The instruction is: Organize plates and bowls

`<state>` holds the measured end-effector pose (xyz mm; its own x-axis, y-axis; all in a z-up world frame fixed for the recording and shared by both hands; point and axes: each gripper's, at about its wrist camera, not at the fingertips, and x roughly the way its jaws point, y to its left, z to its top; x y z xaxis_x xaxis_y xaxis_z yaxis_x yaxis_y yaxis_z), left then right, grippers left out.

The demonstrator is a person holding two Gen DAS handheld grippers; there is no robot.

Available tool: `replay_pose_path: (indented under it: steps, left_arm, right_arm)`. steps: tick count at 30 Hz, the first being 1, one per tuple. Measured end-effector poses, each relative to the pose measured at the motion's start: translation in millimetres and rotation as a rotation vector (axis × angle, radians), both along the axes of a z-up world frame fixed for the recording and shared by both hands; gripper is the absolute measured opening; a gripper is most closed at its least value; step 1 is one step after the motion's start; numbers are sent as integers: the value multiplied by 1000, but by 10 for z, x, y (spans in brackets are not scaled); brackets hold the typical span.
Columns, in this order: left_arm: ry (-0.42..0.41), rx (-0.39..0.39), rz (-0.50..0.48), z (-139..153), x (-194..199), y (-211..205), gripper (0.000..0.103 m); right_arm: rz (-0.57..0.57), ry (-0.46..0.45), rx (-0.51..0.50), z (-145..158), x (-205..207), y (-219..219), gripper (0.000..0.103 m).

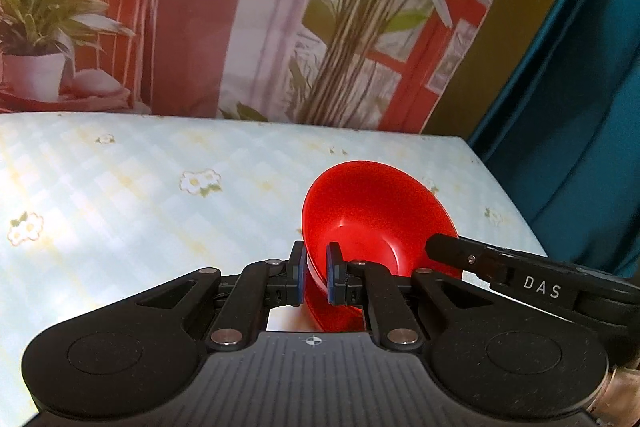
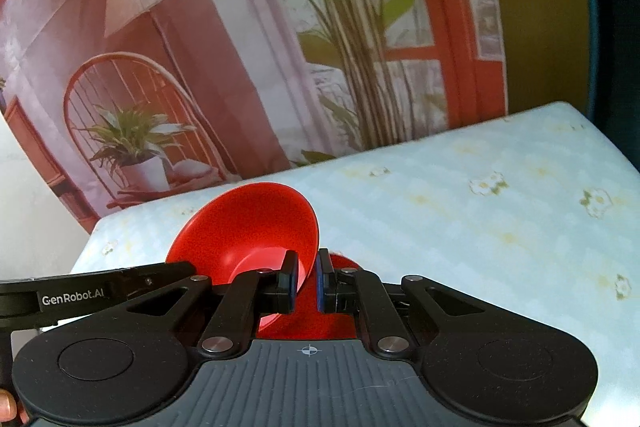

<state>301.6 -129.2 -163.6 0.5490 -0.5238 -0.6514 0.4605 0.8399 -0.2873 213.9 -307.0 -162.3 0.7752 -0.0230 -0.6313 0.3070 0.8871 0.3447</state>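
Observation:
A red bowl (image 1: 372, 223) is held tilted above the table (image 1: 120, 187) between both grippers. My left gripper (image 1: 316, 277) is shut on the bowl's left rim. My right gripper (image 2: 306, 281) is shut on the opposite rim of the same red bowl (image 2: 248, 227). The right gripper's finger (image 1: 472, 255) reaches into the left wrist view from the right. The left gripper's finger (image 2: 120, 285) reaches into the right wrist view from the left. The bowl's underside is hidden.
The table has a pale checked cloth with small flowers (image 2: 488, 183). A printed backdrop with plants and a red chair (image 1: 280, 7) hangs behind it. A teal curtain (image 1: 580, 87) hangs past the table's right edge.

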Motion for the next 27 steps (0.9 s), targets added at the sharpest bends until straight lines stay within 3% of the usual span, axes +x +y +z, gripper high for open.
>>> replay_pose_path:
  steps: [12, 27]
  left_arm:
    - [23, 37, -20, -121, 12, -103, 11]
    - [48, 54, -30, -191, 63, -201, 11]
  right_arm:
    - [-10, 20, 11, -177, -141, -61, 9]
    - [-1, 38, -50, -230, -143, -35, 9]
